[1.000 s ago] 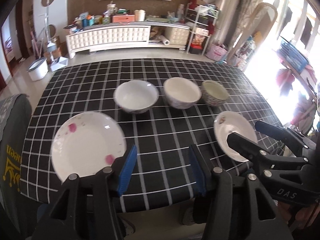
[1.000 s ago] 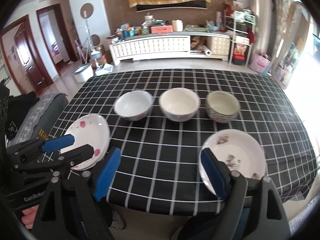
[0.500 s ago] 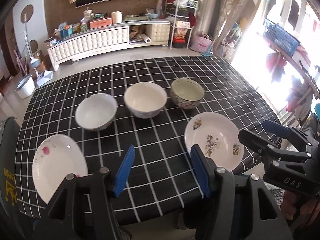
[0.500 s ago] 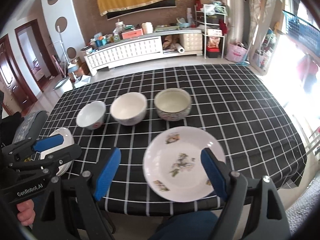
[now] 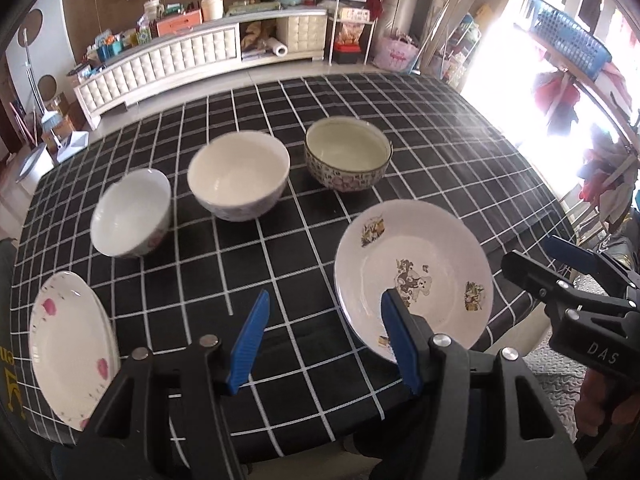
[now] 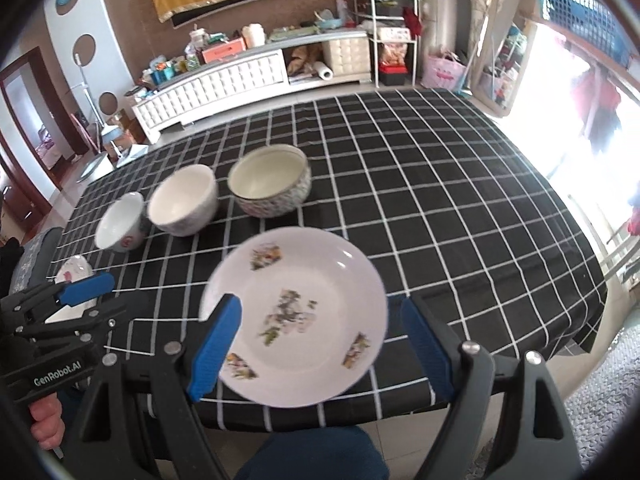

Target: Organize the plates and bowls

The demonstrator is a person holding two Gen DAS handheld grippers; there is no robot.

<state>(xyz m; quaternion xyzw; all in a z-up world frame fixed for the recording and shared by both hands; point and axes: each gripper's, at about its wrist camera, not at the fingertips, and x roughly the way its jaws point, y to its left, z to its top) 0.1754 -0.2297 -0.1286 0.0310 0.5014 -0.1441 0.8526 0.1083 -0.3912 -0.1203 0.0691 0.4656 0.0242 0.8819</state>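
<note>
The right fingers (image 6: 320, 340) stand wide and empty around the printed plate (image 6: 294, 320) at lower centre: stiff, glazed, breakable, likely best pinched at its rim.

Black left gripper (image 5: 322, 338) and right gripper (image 6: 320, 336); blue pads, silver screws (white lettering); navy trousers (image 6: 312, 456).

In the right wrist view the pink-flowered plate (image 6: 74, 270) shows only as a sliver; the left claw (image 6: 86, 300) covers the rest. The left wrist view cuts that plate (image 5: 70, 350) at its lower edge behind a claw arm. The cartoon-print plate (image 5: 414, 276) has its near rim hidden behind a blue pad. Its prints are smeared in the right wrist view. The small bowl (image 5: 132, 214) is blurred. The clutter on the white cabinet (image 6: 224, 80) is too small to tell.
</note>
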